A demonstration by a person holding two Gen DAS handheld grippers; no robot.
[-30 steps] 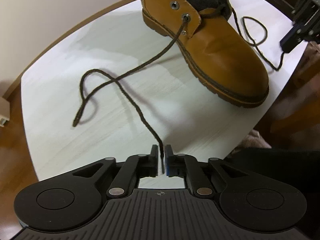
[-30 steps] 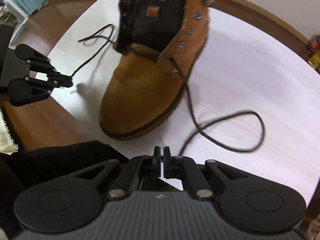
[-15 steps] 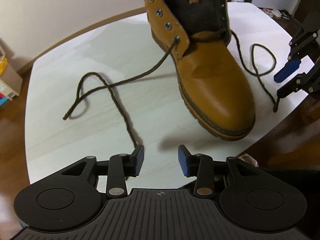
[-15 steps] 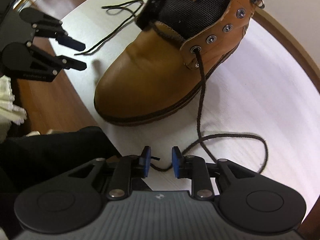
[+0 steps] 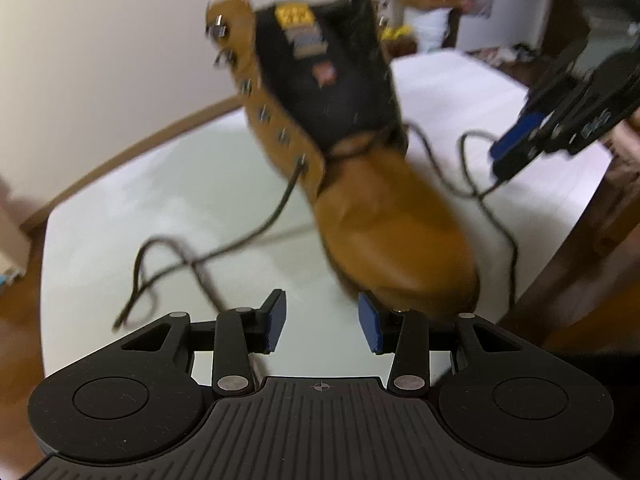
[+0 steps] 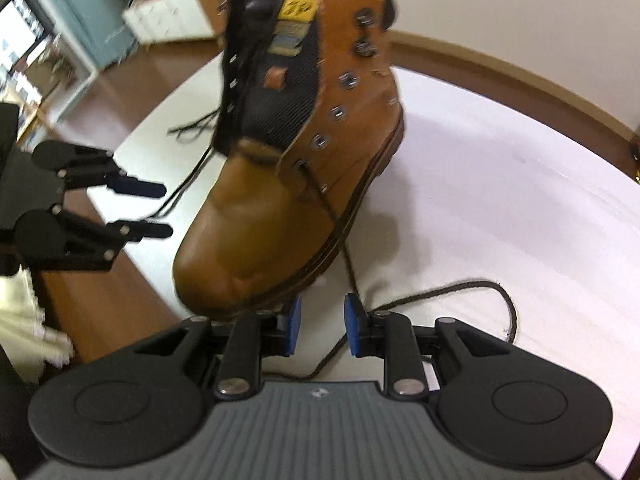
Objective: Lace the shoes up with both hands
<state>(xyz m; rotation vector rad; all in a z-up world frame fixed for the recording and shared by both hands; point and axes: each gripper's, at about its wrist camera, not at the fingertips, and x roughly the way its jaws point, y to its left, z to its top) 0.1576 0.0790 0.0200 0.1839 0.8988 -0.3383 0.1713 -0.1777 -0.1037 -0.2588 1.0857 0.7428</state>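
Both grippers have let go of the lace since a second ago, when each was pinched shut on an end. Left gripper [image 5: 322, 320] now stands spread with nothing between its blue pads; its lace end [image 5: 176, 264] lies looped on the table [image 5: 120, 208] just ahead and to the left. Right gripper [image 6: 322, 328] is likewise spread; the other lace end [image 6: 448, 292] runs past its right pad and under the body, but the pads do not press on it.

Just beyond both sits the boot [image 5: 384, 216], toe toward the grippers, upright near the table's near edge. Only the lowest eyelets look threaded; the upper eyelets and hooks are bare.

Judging by looks, the boot is heavy and stiff enough to stay put under a light pull. The lace is thin, limp and round, so it will flop and may slip. It is best pinched close to its tip, so the end stays straight for an eyelet.

A yellow tongue label [image 6: 298, 8] shows, and a small brown tab below it; blur makes the writing unreadable.
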